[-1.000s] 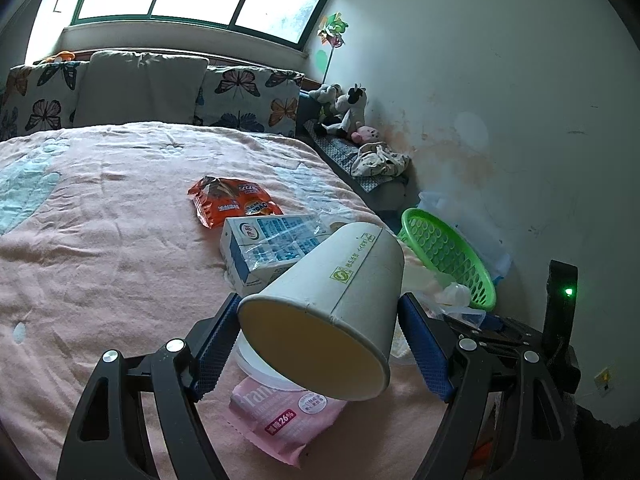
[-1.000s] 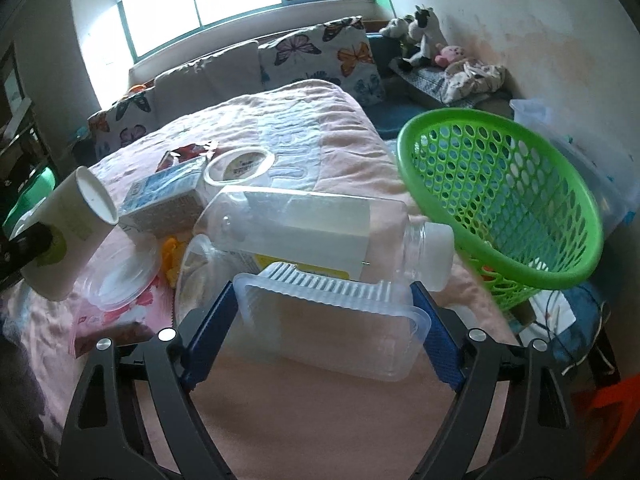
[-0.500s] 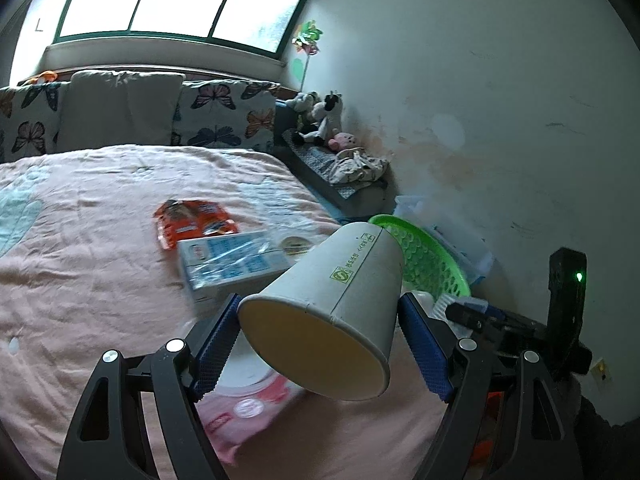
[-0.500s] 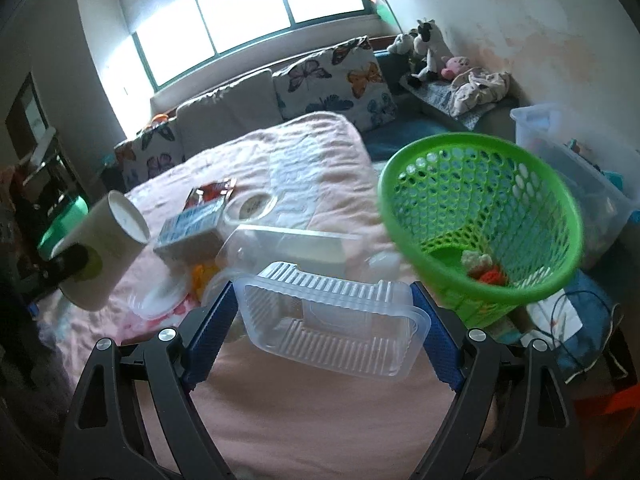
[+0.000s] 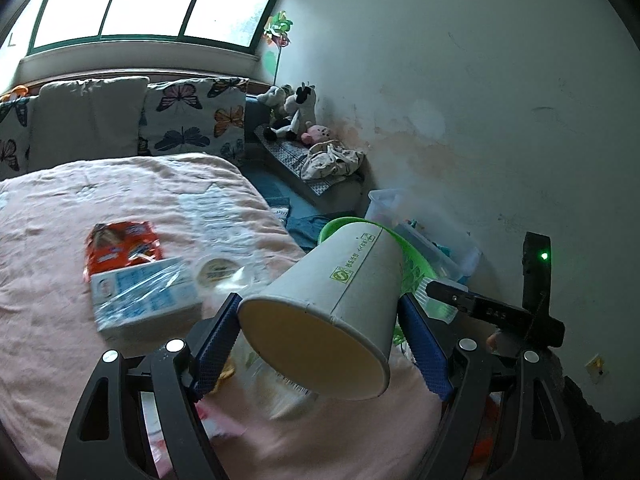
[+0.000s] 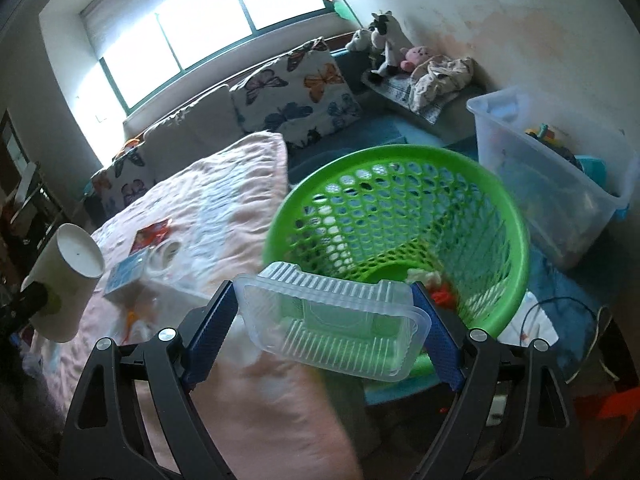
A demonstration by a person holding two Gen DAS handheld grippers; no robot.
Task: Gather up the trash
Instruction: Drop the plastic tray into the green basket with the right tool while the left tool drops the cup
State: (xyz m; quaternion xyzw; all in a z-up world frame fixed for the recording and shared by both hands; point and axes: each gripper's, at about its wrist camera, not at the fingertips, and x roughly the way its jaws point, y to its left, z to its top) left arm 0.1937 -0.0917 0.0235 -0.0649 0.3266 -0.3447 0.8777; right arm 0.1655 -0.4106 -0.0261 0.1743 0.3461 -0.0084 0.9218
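Left tongs (image 5: 320, 332): pinching a tilted white paper cup (image 5: 332, 304) above the bed's (image 5: 48, 280) right edge. Right tongs (image 6: 326, 320): pinching a clear plastic tray (image 6: 332, 324) at the near rim of the green basket (image 6: 516, 240), which stands just beside the bed

White cup (image 5: 332, 312), clear tray (image 6: 332, 320), green basket (image 6: 516, 240), pink blanket (image 5: 60, 280), red wrapper (image 5: 120, 246), butterfly-print pillows (image 5: 192, 120)

Daylight floods through the window (image 5: 132, 4), blown out white. The room is dim and greenish. Fisheye bends the edges; the bed (image 6: 256, 392) nearby smears with blur.
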